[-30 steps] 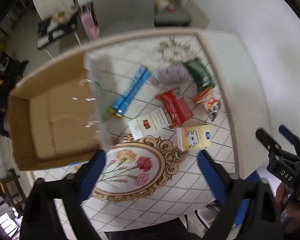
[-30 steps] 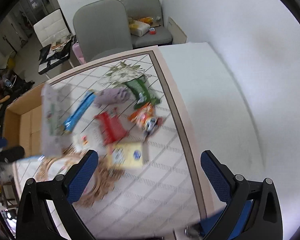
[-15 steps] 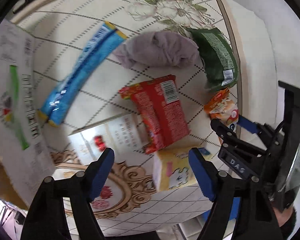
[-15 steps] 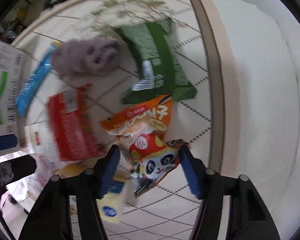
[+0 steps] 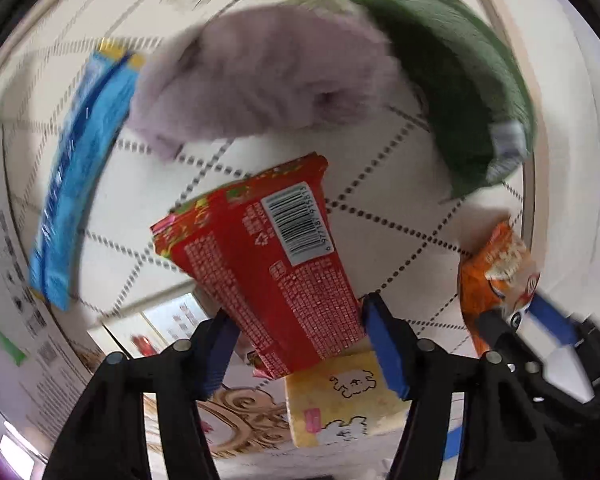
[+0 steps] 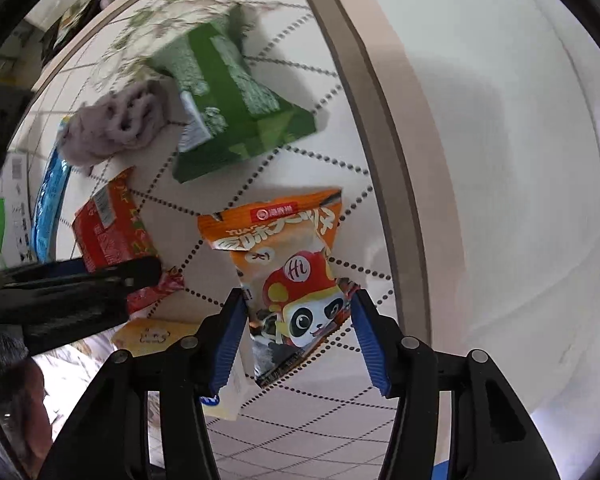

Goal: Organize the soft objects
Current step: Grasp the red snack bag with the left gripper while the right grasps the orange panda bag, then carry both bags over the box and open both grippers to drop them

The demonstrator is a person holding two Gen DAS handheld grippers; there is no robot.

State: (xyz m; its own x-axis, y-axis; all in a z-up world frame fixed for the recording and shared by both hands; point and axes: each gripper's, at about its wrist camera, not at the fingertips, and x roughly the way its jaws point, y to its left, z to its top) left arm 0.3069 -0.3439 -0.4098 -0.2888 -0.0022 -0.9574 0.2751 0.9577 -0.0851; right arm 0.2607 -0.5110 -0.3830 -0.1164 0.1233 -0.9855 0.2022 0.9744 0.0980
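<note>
My left gripper is open, its blue pads on either side of the near end of a red snack packet. My right gripper is open around the lower end of an orange panda snack bag. A lilac soft cloth lies beyond the red packet, also in the right wrist view. A green packet lies beside it. The left gripper shows at the left of the right wrist view.
A long blue packet lies at the left. A yellow box and a white box sit near the left gripper. A white printed carton stands far left. The patterned tablecloth's edge runs beside the panda bag.
Both grippers have dropped from high above the table down to the packets. The left one now straddles the red packet, the right one the panda bag.
</note>
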